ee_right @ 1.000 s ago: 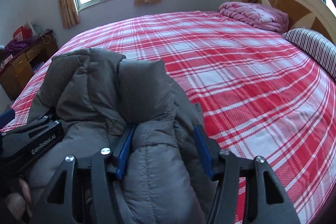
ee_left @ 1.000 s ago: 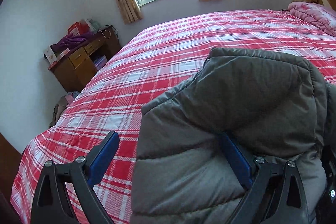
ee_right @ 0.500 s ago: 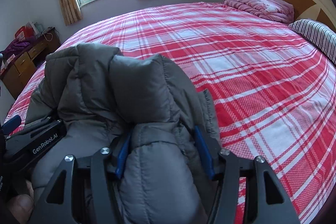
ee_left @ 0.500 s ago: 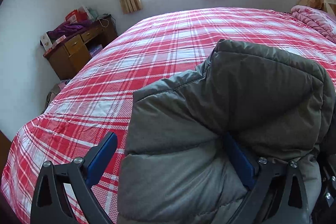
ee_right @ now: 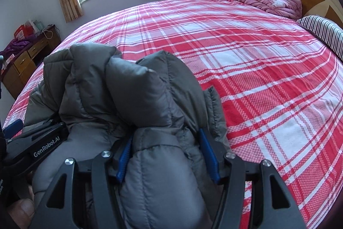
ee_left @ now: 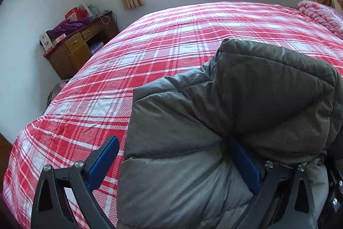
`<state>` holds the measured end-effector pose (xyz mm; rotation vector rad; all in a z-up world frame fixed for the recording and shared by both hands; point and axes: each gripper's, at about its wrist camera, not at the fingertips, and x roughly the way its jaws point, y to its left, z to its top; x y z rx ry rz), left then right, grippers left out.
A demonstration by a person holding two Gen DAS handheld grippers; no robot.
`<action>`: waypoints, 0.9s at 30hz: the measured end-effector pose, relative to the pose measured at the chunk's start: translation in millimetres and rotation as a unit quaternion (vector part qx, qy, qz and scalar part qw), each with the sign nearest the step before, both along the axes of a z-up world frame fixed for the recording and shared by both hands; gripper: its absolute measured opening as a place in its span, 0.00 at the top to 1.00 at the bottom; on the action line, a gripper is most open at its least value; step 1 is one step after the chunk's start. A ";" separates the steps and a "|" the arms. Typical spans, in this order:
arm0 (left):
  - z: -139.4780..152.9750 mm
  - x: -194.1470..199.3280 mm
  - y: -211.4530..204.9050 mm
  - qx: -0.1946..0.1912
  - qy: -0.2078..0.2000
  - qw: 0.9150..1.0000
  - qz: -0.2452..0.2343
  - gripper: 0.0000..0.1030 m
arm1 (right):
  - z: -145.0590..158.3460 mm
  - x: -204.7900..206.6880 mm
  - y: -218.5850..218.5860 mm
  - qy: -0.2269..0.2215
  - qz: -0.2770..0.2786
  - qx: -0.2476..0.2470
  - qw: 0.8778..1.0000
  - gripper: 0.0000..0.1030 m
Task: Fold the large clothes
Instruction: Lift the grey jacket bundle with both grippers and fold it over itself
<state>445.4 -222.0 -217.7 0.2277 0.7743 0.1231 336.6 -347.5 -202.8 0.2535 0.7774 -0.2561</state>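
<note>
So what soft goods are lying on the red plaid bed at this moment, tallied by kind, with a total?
Grey quilted puffer jacket: 1
Folded pink quilt: 1
Black-and-white striped pillow: 1
Total: 3

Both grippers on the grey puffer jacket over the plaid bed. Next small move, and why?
Probably lower both hands to set the bundle on the bed. The right gripper pinches a thick fold of the grey puffer jacket; the left gripper has only its right pad in the fabric, the other clear over the plaid bedspread, which lies bare ahead.
</note>
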 end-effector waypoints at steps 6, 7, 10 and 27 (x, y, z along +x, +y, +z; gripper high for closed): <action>60.8 -13.1 20.7 -0.072 -0.047 0.996 -0.016 0.02 | 48.9 -25.1 4.7 -0.053 -0.018 -0.041 0.998 0.30; 72.3 -8.8 22.9 -0.089 -0.057 0.994 -0.015 0.02 | 62.7 -31.4 6.0 -0.079 -0.027 -0.046 0.995 0.27; 75.0 6.3 18.8 -0.093 -0.064 0.994 -0.010 0.01 | 90.3 -26.5 12.4 -0.117 -0.016 -0.043 0.992 0.27; -0.4 34.9 -3.6 -0.046 0.001 0.999 -0.002 0.01 | 4.2 39.4 -20.5 -0.016 0.019 0.050 0.998 0.46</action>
